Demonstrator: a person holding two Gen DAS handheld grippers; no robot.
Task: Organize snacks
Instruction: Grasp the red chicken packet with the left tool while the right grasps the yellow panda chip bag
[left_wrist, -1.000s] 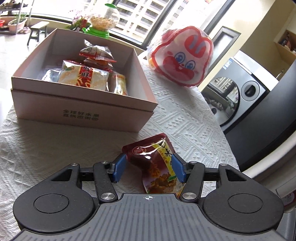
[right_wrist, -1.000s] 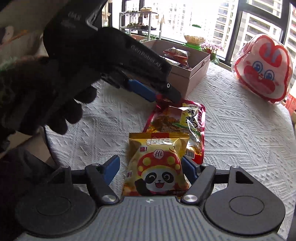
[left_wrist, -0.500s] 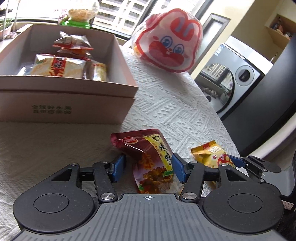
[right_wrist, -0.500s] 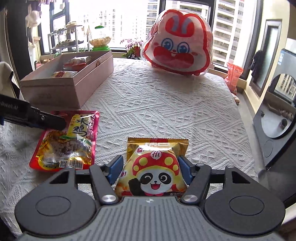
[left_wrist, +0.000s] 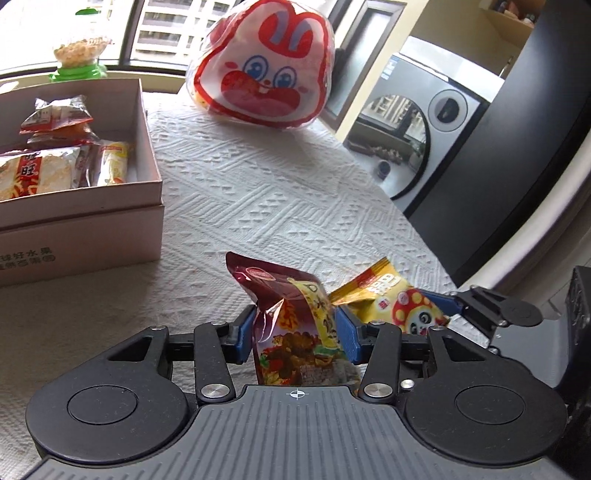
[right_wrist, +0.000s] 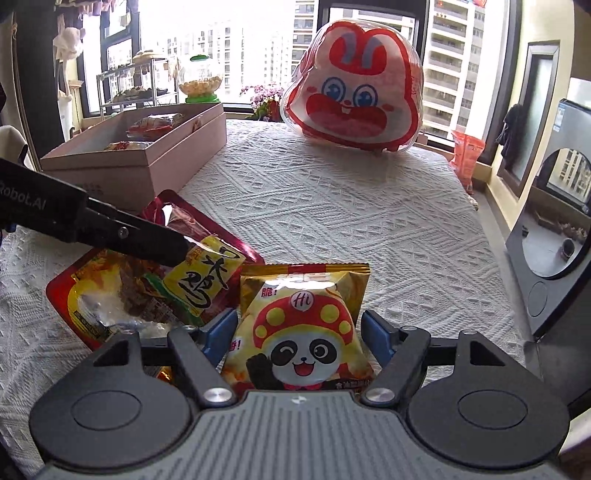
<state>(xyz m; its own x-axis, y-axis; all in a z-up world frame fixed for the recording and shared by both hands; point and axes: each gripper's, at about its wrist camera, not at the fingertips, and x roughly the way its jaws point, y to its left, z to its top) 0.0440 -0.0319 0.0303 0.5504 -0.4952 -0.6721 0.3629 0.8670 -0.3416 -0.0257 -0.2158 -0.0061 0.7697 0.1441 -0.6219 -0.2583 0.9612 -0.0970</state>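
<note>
My left gripper is shut on a dark red snack pouch, which bends up between the blue pads, lifted off the cloth. The pouch also shows in the right wrist view under the left gripper's finger. My right gripper is closed around a yellow panda snack packet; its right pad stands just off the packet's edge. That packet shows in the left wrist view. The pink open box with several snacks sits at the left.
A big red-and-white rabbit-face bag stands at the far side of the white textured tablecloth. A green-based jar stands behind the box. The table's right edge drops to a dark appliance.
Both grippers have come closer together. The left gripper has narrowed on the red pouch and raised its front end. The views have swung toward the rabbit bag.
</note>
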